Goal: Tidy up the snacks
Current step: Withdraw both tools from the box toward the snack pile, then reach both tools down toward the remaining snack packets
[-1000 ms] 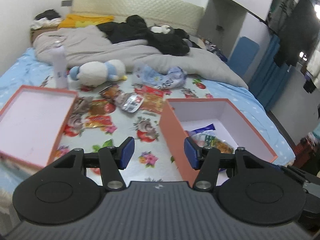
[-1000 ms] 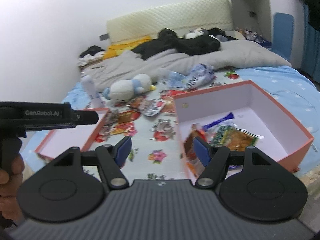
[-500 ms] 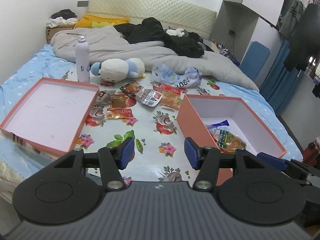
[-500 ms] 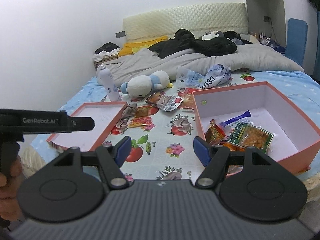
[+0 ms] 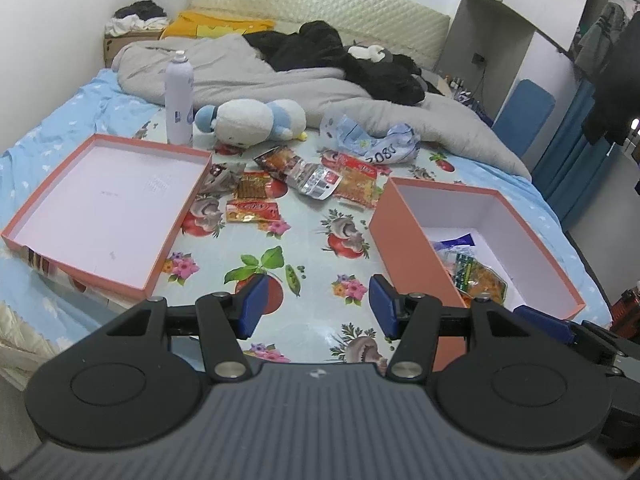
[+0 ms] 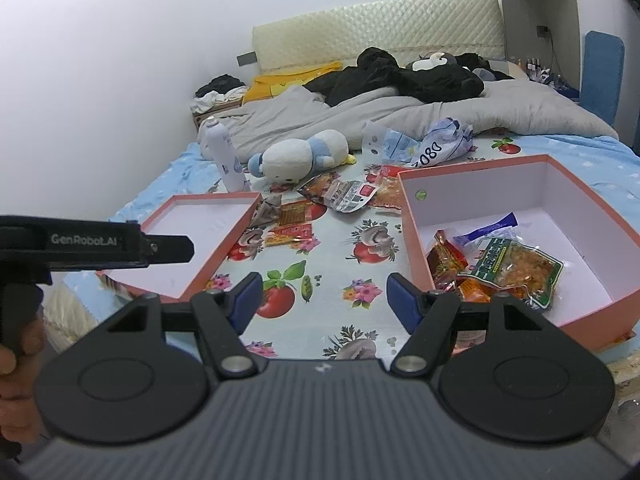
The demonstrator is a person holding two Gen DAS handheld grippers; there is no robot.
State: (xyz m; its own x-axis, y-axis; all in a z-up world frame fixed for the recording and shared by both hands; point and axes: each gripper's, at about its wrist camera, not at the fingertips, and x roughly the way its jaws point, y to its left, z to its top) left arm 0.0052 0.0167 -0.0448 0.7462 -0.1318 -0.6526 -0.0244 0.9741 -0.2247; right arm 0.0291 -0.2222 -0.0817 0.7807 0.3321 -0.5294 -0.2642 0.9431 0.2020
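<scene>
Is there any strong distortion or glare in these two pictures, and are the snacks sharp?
Left wrist view: fisheye bends the headboard; loose snack packets sharp; light glare on the tablecloth. Right wrist view: same curving; packets in the deep box sharp; dark corners.

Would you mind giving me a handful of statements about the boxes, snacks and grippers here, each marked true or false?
1. The deep orange box already holds several snack packets. True.
2. The shallow lid holds snacks too. False: nothing lies in it.
3. The right gripper is clamped on a packet. False: it is open, with nothing between its fingers.
4. Loose snack packets lie on the floral cloth between the lid and the box. True.
5. The white spray bottle lies on its side. False: it stands upright beside the plush toy.
6. The left gripper is open and holds nothing. True.
</scene>
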